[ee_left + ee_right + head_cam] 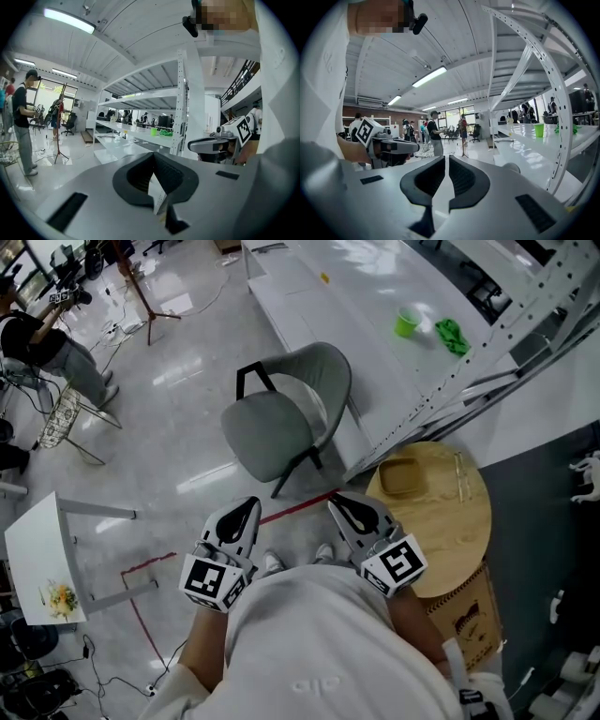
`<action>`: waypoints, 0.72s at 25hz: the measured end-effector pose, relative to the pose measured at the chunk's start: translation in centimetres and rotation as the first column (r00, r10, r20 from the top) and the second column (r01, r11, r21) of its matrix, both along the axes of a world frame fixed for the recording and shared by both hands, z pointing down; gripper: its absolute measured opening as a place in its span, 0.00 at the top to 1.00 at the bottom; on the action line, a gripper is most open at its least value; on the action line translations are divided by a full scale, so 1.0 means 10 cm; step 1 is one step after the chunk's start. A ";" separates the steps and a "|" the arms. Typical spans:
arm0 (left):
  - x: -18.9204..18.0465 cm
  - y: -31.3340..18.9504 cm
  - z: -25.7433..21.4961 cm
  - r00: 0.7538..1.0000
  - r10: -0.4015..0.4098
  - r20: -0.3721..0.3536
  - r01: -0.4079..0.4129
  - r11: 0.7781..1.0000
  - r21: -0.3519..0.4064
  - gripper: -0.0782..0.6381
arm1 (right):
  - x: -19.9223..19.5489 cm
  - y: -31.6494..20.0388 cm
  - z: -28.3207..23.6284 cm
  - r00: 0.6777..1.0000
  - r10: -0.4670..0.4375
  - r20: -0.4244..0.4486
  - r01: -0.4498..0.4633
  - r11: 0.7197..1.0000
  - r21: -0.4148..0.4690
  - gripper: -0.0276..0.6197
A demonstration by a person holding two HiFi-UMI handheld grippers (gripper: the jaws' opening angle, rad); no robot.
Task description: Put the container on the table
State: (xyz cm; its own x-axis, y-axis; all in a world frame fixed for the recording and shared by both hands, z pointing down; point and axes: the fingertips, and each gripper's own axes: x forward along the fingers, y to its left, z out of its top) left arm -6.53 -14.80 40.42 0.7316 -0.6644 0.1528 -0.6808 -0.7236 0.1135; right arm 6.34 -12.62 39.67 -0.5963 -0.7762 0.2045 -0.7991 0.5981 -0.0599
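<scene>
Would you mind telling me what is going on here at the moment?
A person holds a gripper in each hand, close to the chest. The left gripper and right gripper have their jaws together, neither touching the wooden container, which sits on the round table to the person's right.

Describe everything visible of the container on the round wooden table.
The container is a shallow, open-topped dish, roughly square with rounded corners and a raised rim. It is tan-brown, slightly darker than the round wooden table, and may be wood or plastic. It looks empty. It sits flat and upright near the table's edge closest to the grey chair. Only the tabletop touches it.
</scene>
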 end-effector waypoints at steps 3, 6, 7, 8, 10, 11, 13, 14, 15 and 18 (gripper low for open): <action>0.01 -0.01 -0.02 1.000 -0.003 -0.003 0.003 1.000 -0.001 0.87 | 0.03 -0.02 -0.02 1.000 0.004 -0.002 -0.004 1.000 0.005 0.88; -0.01 -0.01 -0.03 1.000 -0.016 0.006 0.016 1.000 0.005 0.87 | 0.04 -0.03 -0.03 1.000 0.007 0.000 -0.007 1.000 0.007 0.88; -0.01 -0.01 -0.03 1.000 -0.017 0.009 0.017 1.000 0.007 0.87 | 0.04 -0.03 -0.03 1.000 0.008 -0.001 -0.008 1.000 0.008 0.88; -0.02 -0.01 -0.03 1.000 -0.017 0.011 0.017 1.000 0.007 0.87 | 0.04 -0.03 -0.02 1.000 0.008 -0.005 -0.008 1.000 0.008 0.88; -0.03 0.00 -0.02 1.000 -0.019 0.013 0.019 1.000 0.005 0.87 | 0.05 -0.02 -0.01 1.000 0.008 -0.012 -0.007 1.000 0.006 0.89; -0.03 0.01 -0.01 1.000 -0.020 0.016 0.020 1.000 0.003 0.87 | 0.06 -0.01 0.00 1.000 0.008 -0.014 -0.008 1.000 0.005 0.89; -0.03 0.02 0.01 1.000 -0.020 0.023 0.020 1.000 0.001 0.87 | 0.08 -0.01 0.02 1.000 0.010 -0.012 -0.010 1.000 0.003 0.89; -0.02 0.02 0.02 0.999 -0.019 0.027 0.019 1.000 0.000 0.87 | 0.09 -0.01 0.03 1.000 0.013 -0.010 -0.013 1.000 0.003 0.89; -0.02 0.03 0.03 0.999 -0.018 0.030 0.018 1.000 -0.001 0.87 | 0.11 -0.02 0.03 1.000 0.015 -0.007 -0.015 1.000 0.001 0.89; -0.03 0.03 0.04 0.999 -0.025 0.031 0.026 1.000 -0.006 0.87 | 0.14 -0.02 0.05 1.000 0.021 -0.001 -0.021 1.000 -0.006 0.89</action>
